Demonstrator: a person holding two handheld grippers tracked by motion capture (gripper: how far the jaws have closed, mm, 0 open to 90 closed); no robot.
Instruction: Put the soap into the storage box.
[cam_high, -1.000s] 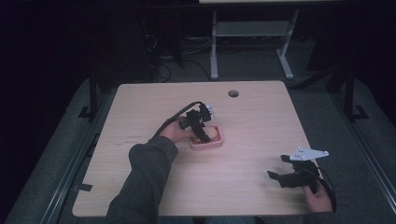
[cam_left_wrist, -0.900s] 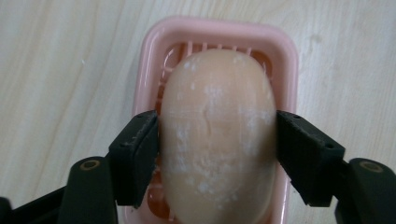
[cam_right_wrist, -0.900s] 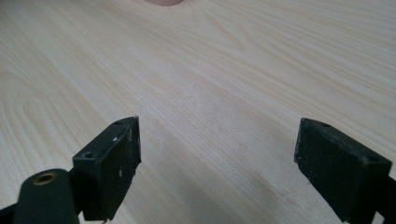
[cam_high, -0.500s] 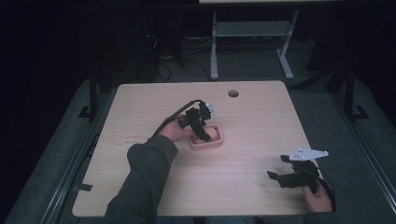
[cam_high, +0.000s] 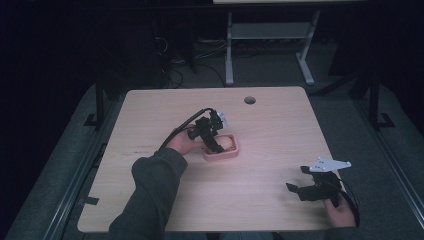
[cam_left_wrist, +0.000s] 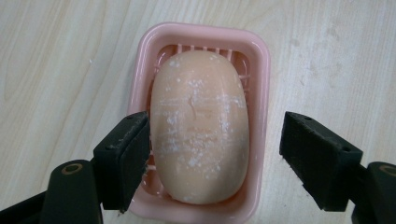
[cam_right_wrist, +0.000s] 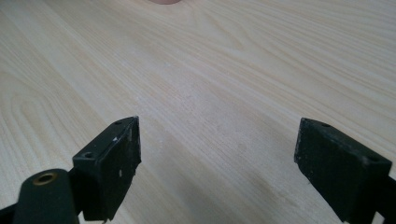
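A peach-coloured bar of soap (cam_left_wrist: 201, 126), dusted with white flecks, lies in a pink soap dish (cam_left_wrist: 261, 70) near the middle of the table. My left gripper (cam_left_wrist: 215, 154) straddles it from above with the jaws open. The left pad (cam_left_wrist: 126, 158) sits right against the soap's side, and the right pad (cam_left_wrist: 317, 158) stands clear of the dish rim. In the high view the left gripper (cam_high: 216, 144) hangs over the dish (cam_high: 220, 156) and the soap (cam_high: 228, 143). My right gripper (cam_high: 296, 180) rests low at the table's front right, open, with bare wood between its pads (cam_right_wrist: 116, 163).
The light wooden table (cam_high: 270, 130) has a round cable hole (cam_high: 249, 100) near its far edge. A metal desk frame (cam_high: 230, 45) and cables stand on the dark floor beyond. A sliver of the pink dish (cam_right_wrist: 163, 1) shows at the top of the right gripper view.
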